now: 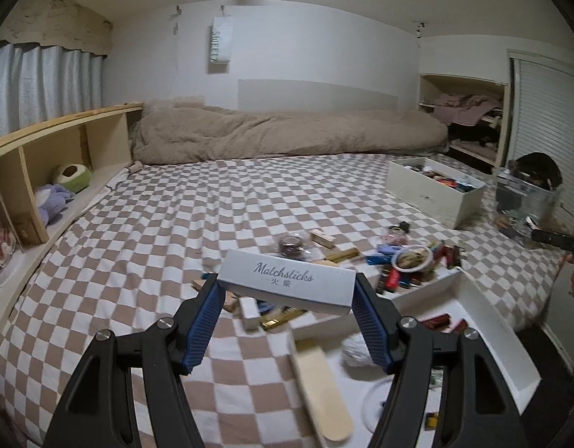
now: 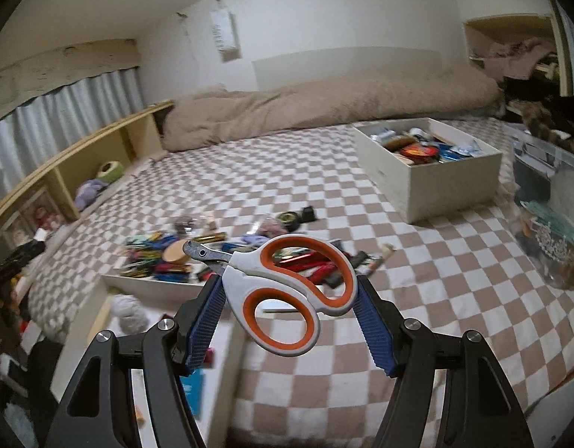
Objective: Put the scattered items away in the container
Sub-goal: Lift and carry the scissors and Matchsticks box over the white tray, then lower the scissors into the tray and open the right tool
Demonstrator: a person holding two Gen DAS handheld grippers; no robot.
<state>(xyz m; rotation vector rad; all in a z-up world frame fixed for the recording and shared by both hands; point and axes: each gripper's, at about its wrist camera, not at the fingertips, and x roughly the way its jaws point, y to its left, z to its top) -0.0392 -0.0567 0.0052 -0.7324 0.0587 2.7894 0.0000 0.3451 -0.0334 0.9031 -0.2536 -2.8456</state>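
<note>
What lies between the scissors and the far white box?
In the right wrist view, past the scissors, scattered clutter, then bare checkered blanket before the white box.

The left gripper [image 1: 287, 291] is raised, its blue pads [image 1: 202, 323] clamped at nine and three o'clock. The right gripper [image 2: 290, 291] is likewise raised, fingers [image 2: 374, 326] pinched from nine and three o'clock.

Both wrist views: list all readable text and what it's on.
"Matchsticks" in script, with "火柴" beneath: on the grey matchbox clamped in the left gripper.
"SHEETZ", or close to it, running vertically and blurred: on the white hanging bag on the back wall.
Scissors in the right gripper: no print visible.
Packets in the white box and the scattered items: too small and blurred to read.
</note>
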